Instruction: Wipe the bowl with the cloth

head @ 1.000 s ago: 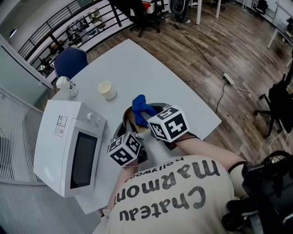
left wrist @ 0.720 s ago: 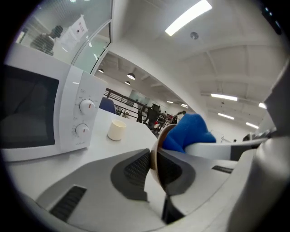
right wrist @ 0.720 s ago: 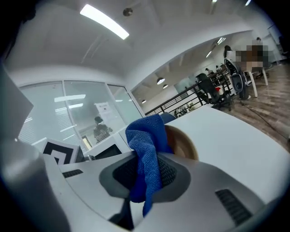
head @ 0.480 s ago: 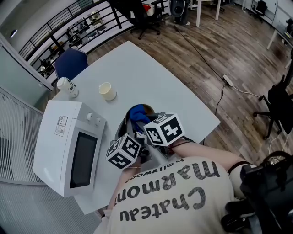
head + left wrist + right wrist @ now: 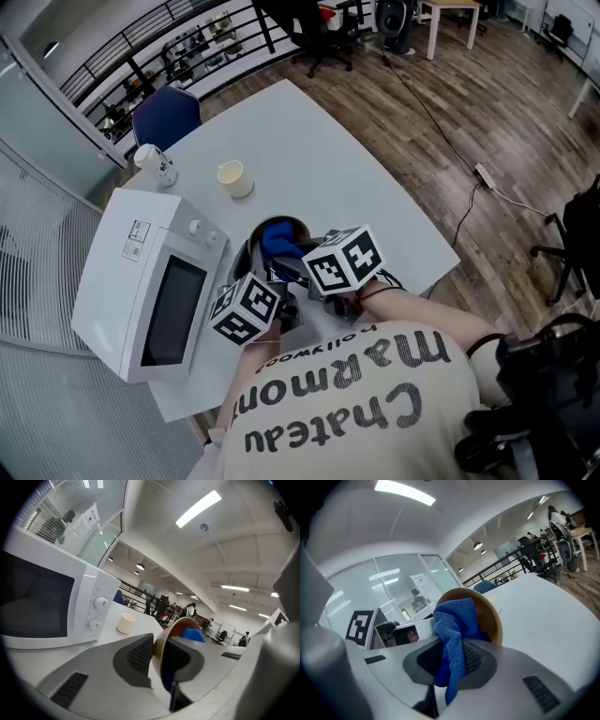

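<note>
- My left gripper (image 5: 159, 660) is clamped on the bowl (image 5: 180, 623). One pad lies against the brown outer wall, the other jaw sits inside, and the rim is between them.
- The bowl is just beside the microwave (image 5: 155, 291), off its knob end, over the white table (image 5: 319, 159). I cannot tell whether it rests on the tabletop or is lifted.
- My right gripper (image 5: 452, 662) grasps the blue cloth (image 5: 452, 634), pinched between both pads.
- The cloth's upper part is bunched inside the bowl against the inner wall. A loose tail hangs below the pads.
- From the head view, both grippers crowd together at the bowl, on the side of the microwave where the knobs are.
- A cream cup (image 5: 234, 178) stands upright on the table past the microwave's knob end, well apart from the bowl.
- A white mug (image 5: 155, 161) with dark print stands near the microwave's far corner.
- A blue chair (image 5: 167, 117) sits beyond the table edge, behind the microwave.
</note>
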`<action>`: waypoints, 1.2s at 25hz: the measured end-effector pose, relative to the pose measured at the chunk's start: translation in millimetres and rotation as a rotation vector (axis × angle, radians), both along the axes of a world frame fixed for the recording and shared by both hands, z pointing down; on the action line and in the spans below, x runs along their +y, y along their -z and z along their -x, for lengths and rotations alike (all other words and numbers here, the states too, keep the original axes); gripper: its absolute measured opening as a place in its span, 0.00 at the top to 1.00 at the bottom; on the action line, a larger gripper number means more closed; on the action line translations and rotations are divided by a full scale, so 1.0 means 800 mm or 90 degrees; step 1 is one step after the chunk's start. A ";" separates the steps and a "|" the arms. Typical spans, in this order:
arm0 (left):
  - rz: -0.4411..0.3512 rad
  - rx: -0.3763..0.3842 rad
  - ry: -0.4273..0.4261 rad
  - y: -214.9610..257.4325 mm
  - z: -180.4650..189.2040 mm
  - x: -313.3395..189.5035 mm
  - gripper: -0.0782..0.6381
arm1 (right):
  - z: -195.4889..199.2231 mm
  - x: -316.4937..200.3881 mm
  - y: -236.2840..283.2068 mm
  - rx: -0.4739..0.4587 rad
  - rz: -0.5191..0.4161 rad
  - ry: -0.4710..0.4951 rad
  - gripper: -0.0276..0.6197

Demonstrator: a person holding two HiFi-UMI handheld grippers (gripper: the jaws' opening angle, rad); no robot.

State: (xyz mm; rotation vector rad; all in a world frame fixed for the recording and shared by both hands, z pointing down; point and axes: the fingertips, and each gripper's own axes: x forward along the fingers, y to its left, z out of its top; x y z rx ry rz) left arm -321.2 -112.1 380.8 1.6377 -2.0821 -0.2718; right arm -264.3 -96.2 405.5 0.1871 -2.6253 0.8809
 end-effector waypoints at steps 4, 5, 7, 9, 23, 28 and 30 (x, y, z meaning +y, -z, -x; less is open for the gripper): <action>0.024 -0.002 0.022 -0.008 -0.006 0.007 0.80 | -0.017 -0.003 -0.012 0.062 -0.077 0.033 0.87; 0.029 -0.004 0.027 -0.008 -0.010 0.007 0.80 | -0.023 -0.006 -0.013 0.079 -0.112 0.041 0.87; 0.038 -0.009 0.036 -0.007 -0.020 0.008 0.80 | -0.035 -0.012 -0.013 0.106 -0.162 0.057 0.87; 0.051 -0.013 0.044 -0.009 -0.031 0.010 0.80 | -0.050 -0.019 -0.013 0.123 -0.179 0.067 0.87; 0.131 -0.020 0.019 -0.032 -0.161 -0.010 0.79 | -0.182 -0.090 -0.004 0.146 -0.307 0.019 0.87; 0.135 -0.010 0.035 -0.040 -0.198 -0.002 0.79 | -0.215 -0.090 -0.005 0.120 -0.336 0.018 0.87; 0.134 0.003 0.043 -0.045 -0.212 0.000 0.79 | -0.227 -0.089 -0.004 0.099 -0.331 0.013 0.87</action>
